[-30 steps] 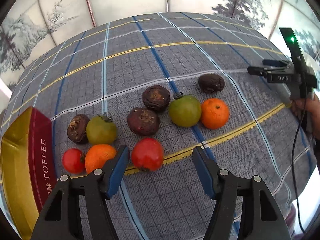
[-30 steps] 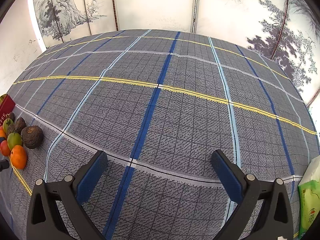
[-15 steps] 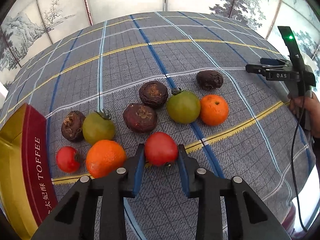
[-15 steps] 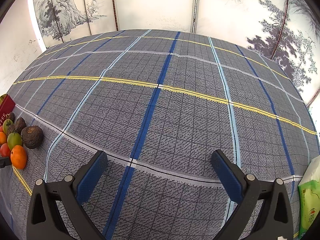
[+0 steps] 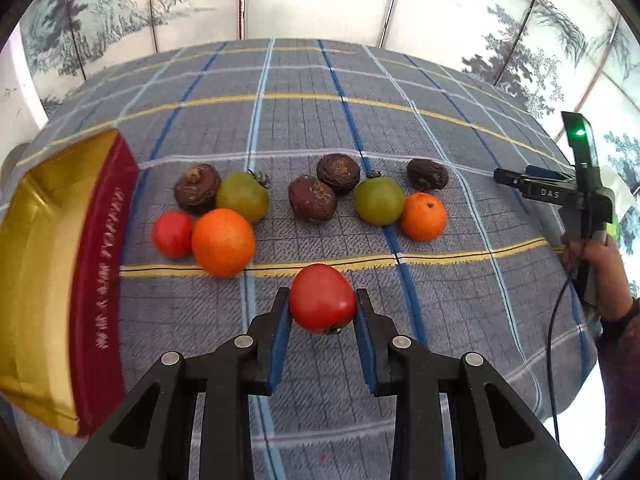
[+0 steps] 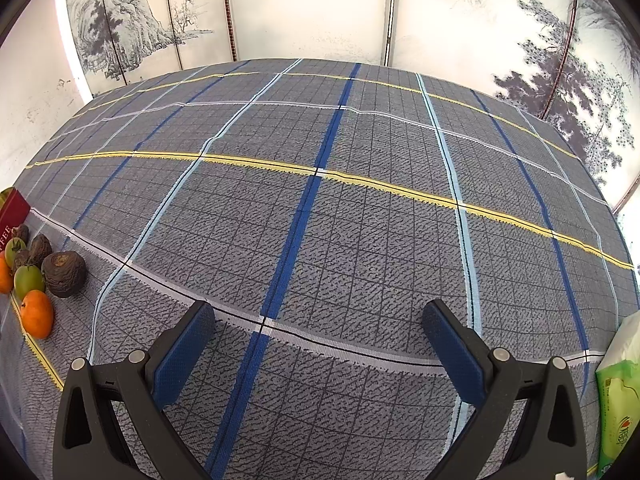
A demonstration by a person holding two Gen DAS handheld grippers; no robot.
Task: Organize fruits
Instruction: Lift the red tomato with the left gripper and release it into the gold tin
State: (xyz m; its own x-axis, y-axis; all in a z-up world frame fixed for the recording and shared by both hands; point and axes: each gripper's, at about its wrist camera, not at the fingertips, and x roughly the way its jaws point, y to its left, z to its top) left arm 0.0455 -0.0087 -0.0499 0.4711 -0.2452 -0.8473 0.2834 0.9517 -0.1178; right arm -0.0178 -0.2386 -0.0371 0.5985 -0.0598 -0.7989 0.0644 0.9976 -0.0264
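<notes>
My left gripper (image 5: 322,300) is shut on a red tomato (image 5: 322,298), held just above the plaid cloth. Beyond it lie a small red tomato (image 5: 173,234), a large orange (image 5: 223,241), two green tomatoes (image 5: 243,196) (image 5: 378,200), a small orange (image 5: 423,216) and several dark wrinkled fruits (image 5: 312,199). A red and gold tin (image 5: 98,264) lies open at the left. My right gripper (image 6: 320,344) stands open over bare cloth, with nothing between its fingers. The fruit cluster (image 6: 36,276) shows at the far left edge of the right wrist view.
The other hand-held gripper (image 5: 560,194), held by a person's hand (image 5: 592,260), hangs at the right edge of the left wrist view. A green tissue pack (image 6: 618,404) lies at the table's right edge. A painted folding screen stands behind the table.
My left gripper closed on the red tomato and lifted it off the cloth, drawing back and rolling so the tin swings into view. The right gripper has not moved.
</notes>
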